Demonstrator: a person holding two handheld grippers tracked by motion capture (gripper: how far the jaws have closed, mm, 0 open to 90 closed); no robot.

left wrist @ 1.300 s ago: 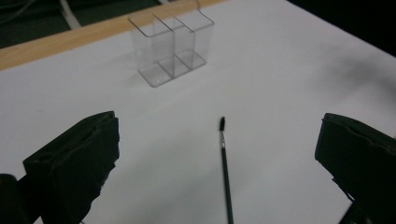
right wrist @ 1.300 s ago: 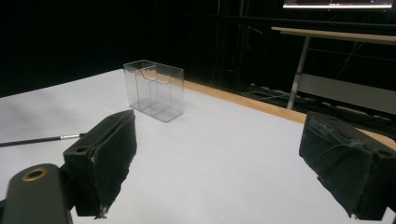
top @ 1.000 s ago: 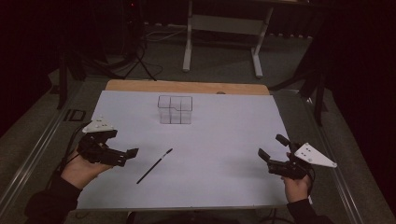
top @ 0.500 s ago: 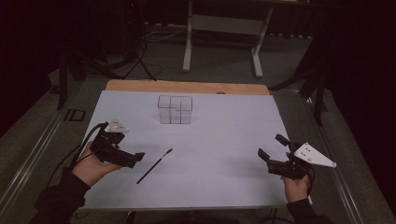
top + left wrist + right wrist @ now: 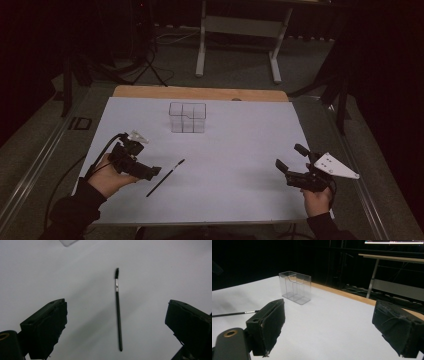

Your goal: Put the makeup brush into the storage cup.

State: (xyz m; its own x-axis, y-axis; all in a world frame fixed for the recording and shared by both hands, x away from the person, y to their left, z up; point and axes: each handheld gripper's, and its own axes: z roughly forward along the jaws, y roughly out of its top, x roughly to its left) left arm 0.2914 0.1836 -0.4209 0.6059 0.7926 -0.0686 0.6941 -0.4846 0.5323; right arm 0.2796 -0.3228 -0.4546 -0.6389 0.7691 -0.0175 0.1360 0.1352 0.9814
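A thin black brush [image 5: 165, 177] with a small bristle tip lies flat on the white table cover [image 5: 235, 150], left of centre. My left gripper [image 5: 150, 170] hovers just left of it, tilted down, and is open. In the left gripper view the brush [image 5: 118, 312] runs lengthwise between the two wide-apart jaws, bristles at the far end, touching neither. My right gripper [image 5: 291, 157] rests open near the right front of the cover, with nothing between its jaws. In the right gripper view the brush handle [image 5: 234, 313] shows at the far left.
A clear plastic organiser [image 5: 187, 117] with compartments stands upright toward the back middle of the cover, also seen as the organiser [image 5: 295, 287] ahead of the right gripper. A wooden table edge [image 5: 200, 93] runs behind it. Metal stand legs [image 5: 239, 45] rise beyond the table.
My left gripper has moved right and forward toward the brush and tipped down over it. The right gripper and the brush have stayed put.
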